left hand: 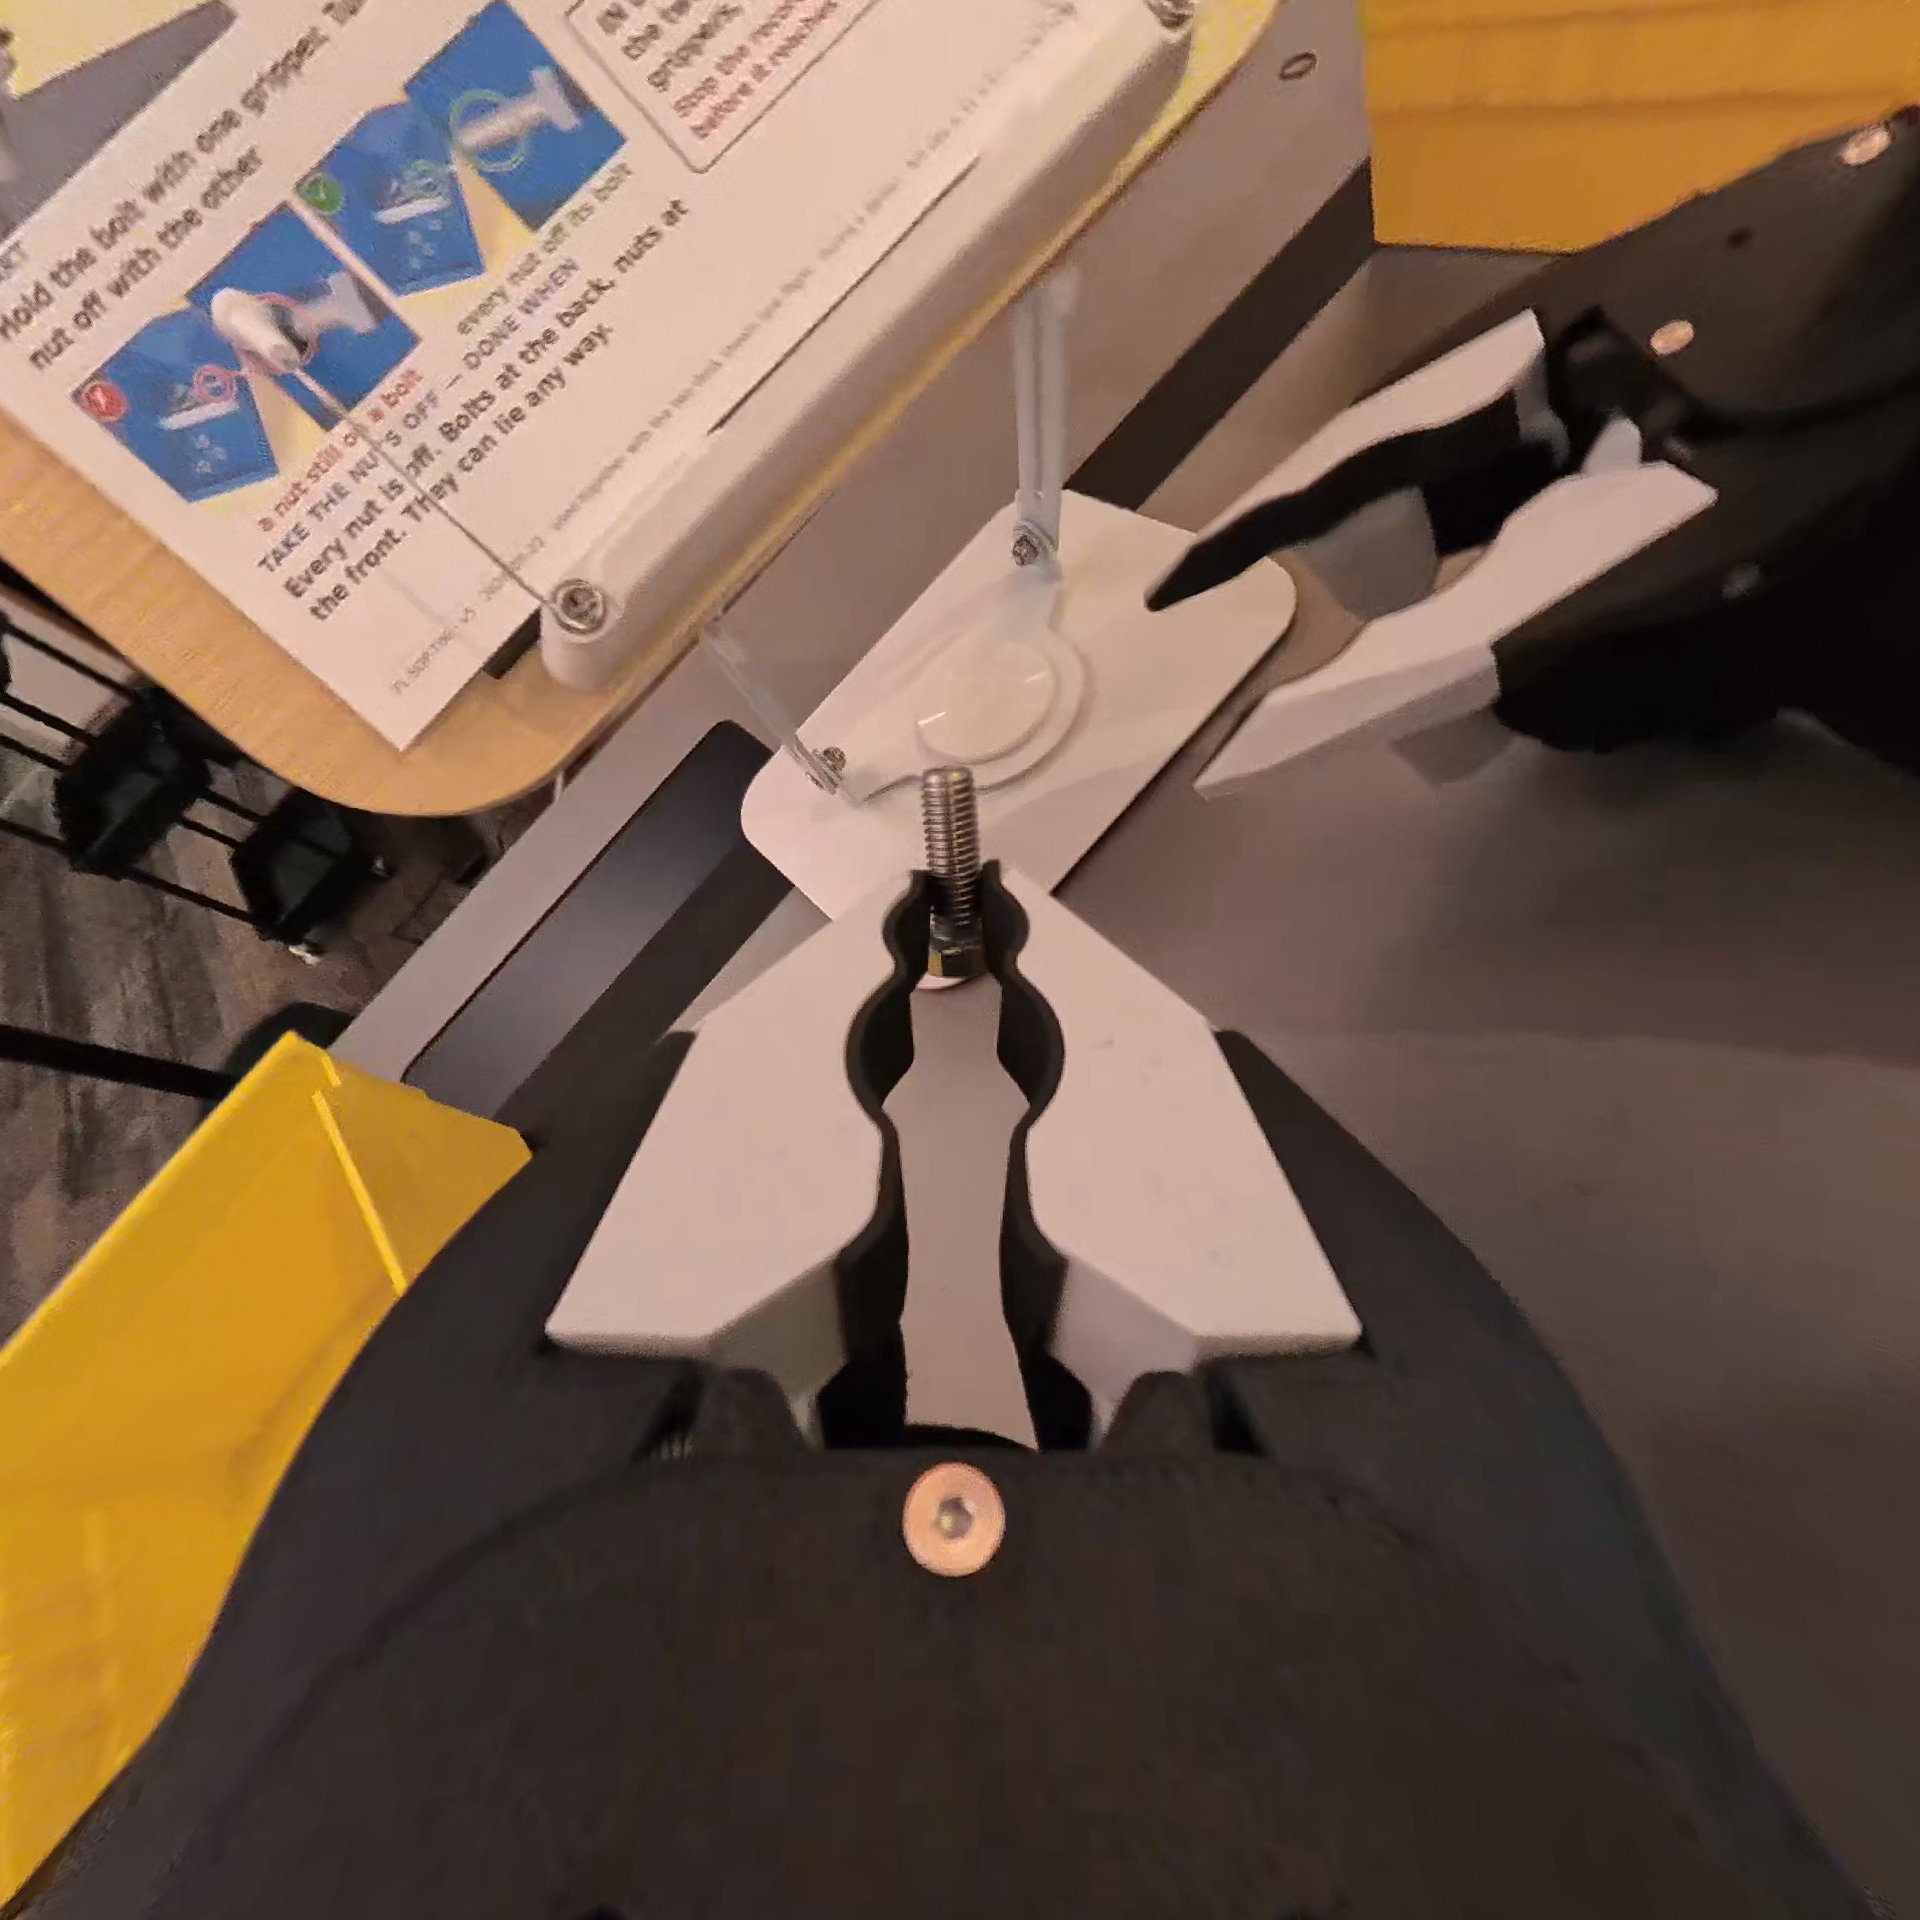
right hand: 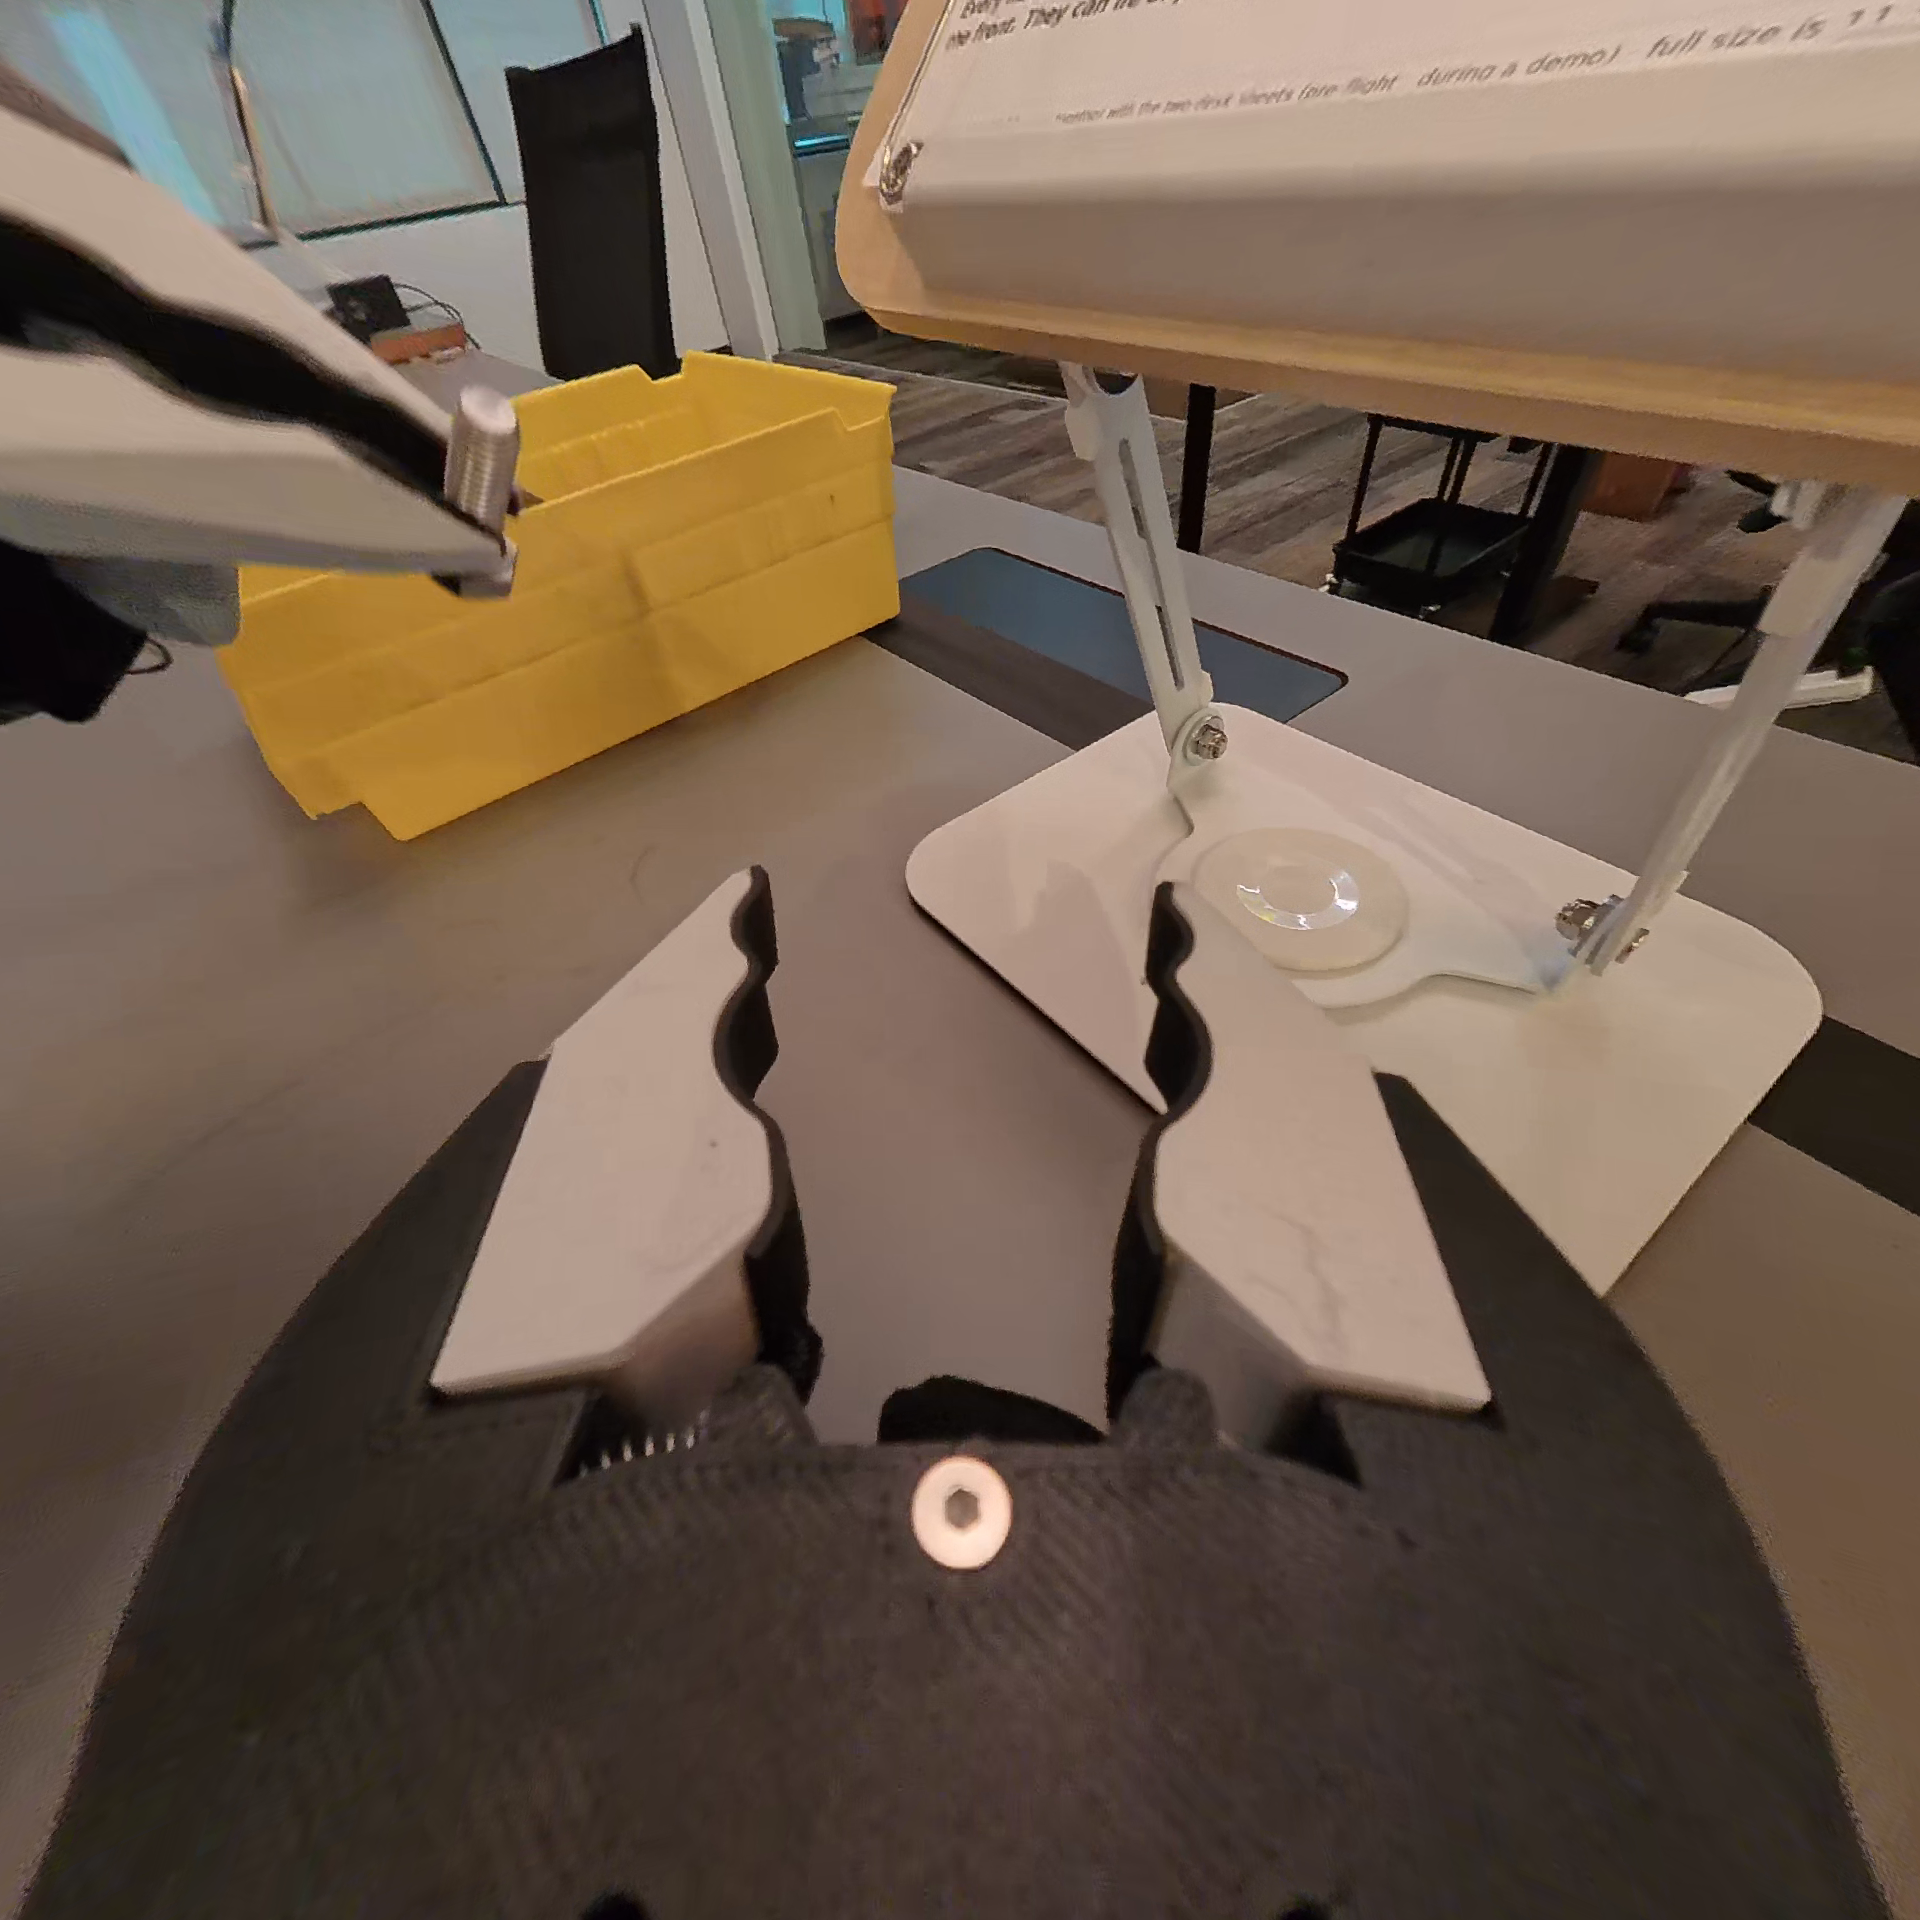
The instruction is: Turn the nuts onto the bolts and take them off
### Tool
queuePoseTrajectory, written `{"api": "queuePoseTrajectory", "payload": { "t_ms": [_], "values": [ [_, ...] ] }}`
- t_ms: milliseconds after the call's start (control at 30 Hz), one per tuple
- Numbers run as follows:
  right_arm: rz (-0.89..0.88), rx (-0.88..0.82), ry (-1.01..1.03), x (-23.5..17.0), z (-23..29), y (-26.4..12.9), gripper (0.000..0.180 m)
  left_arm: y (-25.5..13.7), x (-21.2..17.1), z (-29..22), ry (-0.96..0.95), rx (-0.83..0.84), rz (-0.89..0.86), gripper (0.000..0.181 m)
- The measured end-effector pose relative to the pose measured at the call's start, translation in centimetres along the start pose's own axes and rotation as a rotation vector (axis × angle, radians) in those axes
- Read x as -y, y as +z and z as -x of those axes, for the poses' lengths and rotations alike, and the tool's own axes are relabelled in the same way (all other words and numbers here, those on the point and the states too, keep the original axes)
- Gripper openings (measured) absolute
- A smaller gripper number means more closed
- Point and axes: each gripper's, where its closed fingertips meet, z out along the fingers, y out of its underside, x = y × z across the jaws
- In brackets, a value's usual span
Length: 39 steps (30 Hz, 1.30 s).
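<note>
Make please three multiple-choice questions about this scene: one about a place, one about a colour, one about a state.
1. Where is the bolt?
A. Lying in the bin
B. Clamped at the tips of the left gripper
C. On the stand base

2. What colour is the bin on the table?
A. Yellow
B. Blue
C. Red

3. How is the right gripper?
A. Shut on a nut
B. Shut on the bolt
C. Open and empty

Answers:
1 B: its threaded end sticks out past the closed fingertips.
2 A: the right wrist view shows it plainly yellow.
3 C: a wide gap stands between its fingers, with nothing in it.
</note>
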Motion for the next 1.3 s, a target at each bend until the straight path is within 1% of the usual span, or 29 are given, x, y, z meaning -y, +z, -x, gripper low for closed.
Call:
{"api": "queuePoseTrajectory", "payload": {
  "t_ms": [233, 333, 500, 633, 867, 1033, 1167, 1233, 1300],
  "values": [
    [-0.007, 0.049, -0.012, 0.3, 1.3, 0.2, 0.064, -0.3, -2.3, -2.1, 0.063, -0.015, 0.026, 0.008],
    [-0.007, 0.055, -0.02, 0.3, 1.5, 0.2, 0.062, 0.6, -2.1, -2.6, 0.033, -0.038, 0.003, 0.008],
    [-0.043, 0.062, 0.022, 0.8, 1.1, -0.3, 0.058, 3.2, -1.3, -3.5, 0.061, -0.031, -0.037, 0.008],
    [-0.098, 0.078, 0.084, 1.7, 0.7, -0.9, 0.049, 4.4, -1.5, -3.9, 0.165, 0.024, -0.038, 0.008],
    [-0.143, 0.177, 0.161, 2.2, 1.5, -1.1, 0.038, 4.1, -1.9, -3.3, 0.314, 0.107, -0.038, 0.008],
    [-0.126, 0.221, 0.132, 2.1, 2.7, -0.9, 0.036, 4.1, -1.7, -3.7, 0.39, 0.116, -0.044, 0.008],
    [-0.112, 0.291, 0.136, 1.9, 4.1, -0.6, 0.032, 4.1, -1.2, -4.4, 0.442, 0.124, -0.056, 0.008],
    [-0.109, 0.328, 0.141, 1.9, 4.9, -0.6, 0.024, 4.0, -1.0, -4.6, 0.458, 0.125, -0.063, 0.008],
    [-0.096, 0.339, 0.131, 1.7, 5.2, -0.5, 0.02, 4.0, -0.8, -4.8, 0.461, 0.123, -0.069, 0.008]
  ]
}}
